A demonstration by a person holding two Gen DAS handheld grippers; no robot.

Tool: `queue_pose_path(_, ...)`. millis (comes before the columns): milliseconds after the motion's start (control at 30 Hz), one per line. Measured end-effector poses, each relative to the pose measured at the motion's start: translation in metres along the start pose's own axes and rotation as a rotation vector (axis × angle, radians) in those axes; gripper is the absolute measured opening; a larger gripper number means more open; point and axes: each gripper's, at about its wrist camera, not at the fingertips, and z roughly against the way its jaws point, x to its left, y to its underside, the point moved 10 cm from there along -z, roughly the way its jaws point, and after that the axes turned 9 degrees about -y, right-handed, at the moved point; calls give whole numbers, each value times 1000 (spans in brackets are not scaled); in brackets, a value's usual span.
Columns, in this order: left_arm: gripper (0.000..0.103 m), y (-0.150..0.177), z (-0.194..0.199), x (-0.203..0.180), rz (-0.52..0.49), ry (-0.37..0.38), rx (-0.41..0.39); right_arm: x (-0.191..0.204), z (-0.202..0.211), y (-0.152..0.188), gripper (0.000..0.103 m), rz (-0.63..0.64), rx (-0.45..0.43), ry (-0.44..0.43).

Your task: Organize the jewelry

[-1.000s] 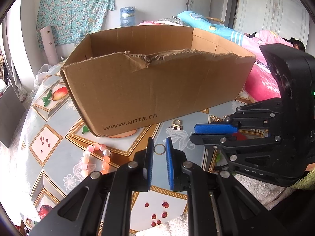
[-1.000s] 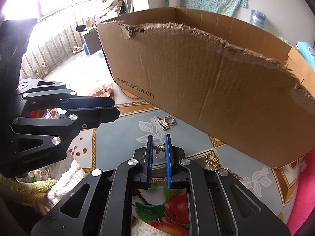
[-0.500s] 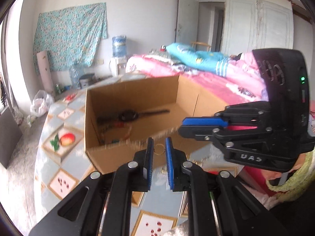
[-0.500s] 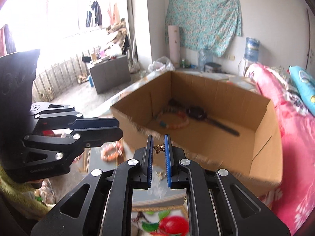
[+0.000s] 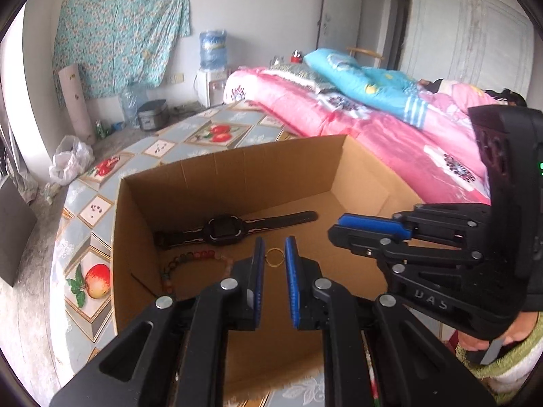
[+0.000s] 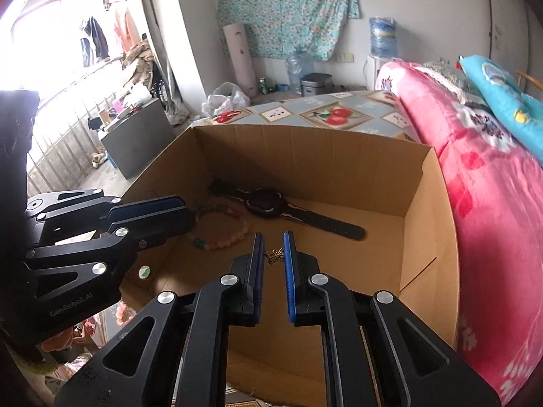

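Observation:
An open cardboard box (image 5: 217,176) (image 6: 434,237) sits on the fruit-patterned table. Inside lie a black watch (image 5: 222,229) (image 6: 268,201) and a bead bracelet (image 5: 193,257) (image 6: 224,240). My left gripper (image 5: 274,254) hangs above the box interior, shut on a thin gold ring (image 5: 274,257) pinched between its blue pads. My right gripper (image 6: 274,251) is beside it over the box, shut on a small gold butterfly charm (image 6: 274,256). Each gripper shows in the other's view: the right gripper (image 5: 373,230) at the right, the left gripper (image 6: 152,217) at the left.
A pink bed (image 5: 373,129) (image 6: 492,186) borders the table's right side. A pink bead bracelet (image 6: 122,312) lies on the table outside the box, below the left gripper. The tablecloth (image 5: 91,237) extends left of the box; a water dispenser (image 5: 212,68) and bags stand by the far wall.
Both grippers rose from the tabletop in front of the box and moved forward over its torn near wall, carrying the ring and the charm; the box interior has come into view.

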Motion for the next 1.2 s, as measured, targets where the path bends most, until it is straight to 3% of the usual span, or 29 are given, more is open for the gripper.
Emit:
queue_pose_path(200,12,0,-30,8,31,-48,73,-11,-5,-3,15,-33,8,7)
queue_pose_path(267,12,1,-32,10,35,-51,78,-10,-4,-3,22,-28,1,6)
queue_pose_path(533,14,1,-32,15,46,-71,75,-9,0,-5,30,-23,-20,5)
queue_pose_path(867,26,0,-5,21,67,-85,19,3,20,-10,43,-1,-64,-3)
queue_pose_path(1200,34,21,40,25,103,-72,-35,23,43,-4,48,12,-92,-43)
